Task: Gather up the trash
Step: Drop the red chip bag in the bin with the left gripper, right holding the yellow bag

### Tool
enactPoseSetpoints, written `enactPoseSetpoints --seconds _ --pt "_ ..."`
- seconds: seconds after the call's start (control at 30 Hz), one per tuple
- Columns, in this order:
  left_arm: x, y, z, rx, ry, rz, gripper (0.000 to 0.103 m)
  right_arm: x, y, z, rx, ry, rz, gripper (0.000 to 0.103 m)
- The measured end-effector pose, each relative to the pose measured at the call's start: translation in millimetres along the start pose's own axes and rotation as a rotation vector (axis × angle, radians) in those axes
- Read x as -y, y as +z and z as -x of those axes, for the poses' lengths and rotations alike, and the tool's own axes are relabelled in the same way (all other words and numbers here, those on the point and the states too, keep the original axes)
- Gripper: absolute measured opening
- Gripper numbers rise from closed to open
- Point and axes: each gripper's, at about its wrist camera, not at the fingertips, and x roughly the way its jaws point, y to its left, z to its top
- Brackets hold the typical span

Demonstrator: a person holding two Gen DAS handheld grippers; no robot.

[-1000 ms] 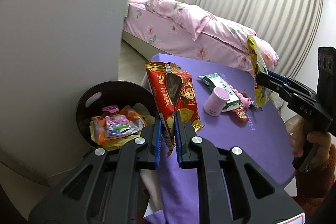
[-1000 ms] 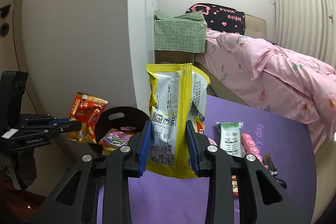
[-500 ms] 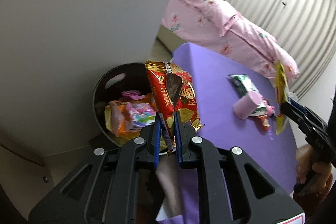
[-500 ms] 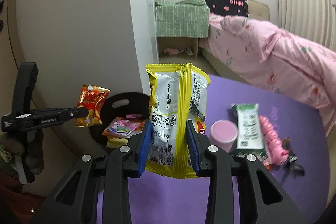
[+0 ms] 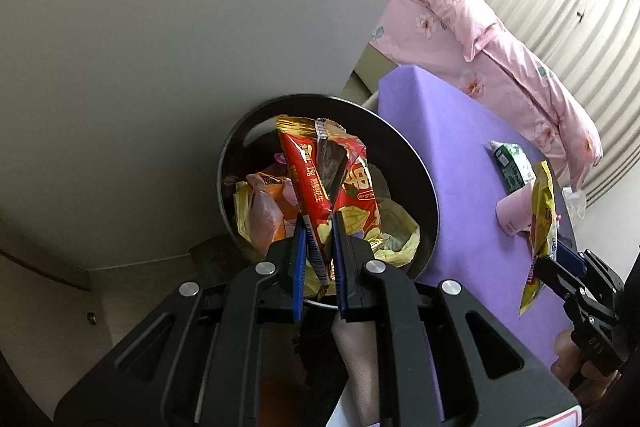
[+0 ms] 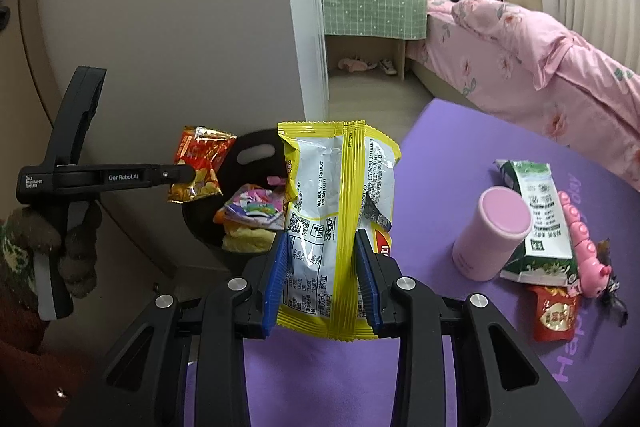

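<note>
My left gripper [image 5: 318, 247] is shut on a red snack packet [image 5: 328, 179] and holds it right over the round black trash bin [image 5: 424, 179], which has several wrappers inside. From the right wrist view the same red packet [image 6: 202, 163] hangs off the left gripper [image 6: 188, 173] above the bin [image 6: 256, 151]. My right gripper [image 6: 322, 267] is shut on a yellow and silver snack bag [image 6: 340, 211], upright over the purple table's near left part. That yellow bag [image 5: 542, 219] also shows at the right of the left wrist view.
On the purple table [image 6: 460, 367] lie a pink cup [image 6: 494, 233], a green and white packet [image 6: 538, 215], a small red packet [image 6: 554, 315] and a pink toy [image 6: 586, 247]. A pink bed [image 6: 540, 59] stands behind, a white wall [image 5: 200, 27] beside the bin.
My left gripper has swung left and down with the red packet, from over the table edge to above the bin. My right gripper has sunk and tipped down with the yellow bag.
</note>
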Motion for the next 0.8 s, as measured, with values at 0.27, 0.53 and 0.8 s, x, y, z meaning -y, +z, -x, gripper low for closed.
enactPoseSetpoints --seconds 0.27,0.53,0.8 --pt "14.8 7.0 -40.2 -0.075 0.009 -0.046 0.011 20.2 1.6 11.9 0.028 -0.036 -0.058 0.032" --pt "35.7 0.2 -76.3 -0.149 0.089 -0.147 0.011 31.5 2.3 20.0 0.046 -0.056 -0.091 0.032" --pt "46.8 -10.2 -82.2 -0.165 0.111 -0.184 0.011 32.7 1.6 20.5 0.039 -0.057 -0.093 0.032"
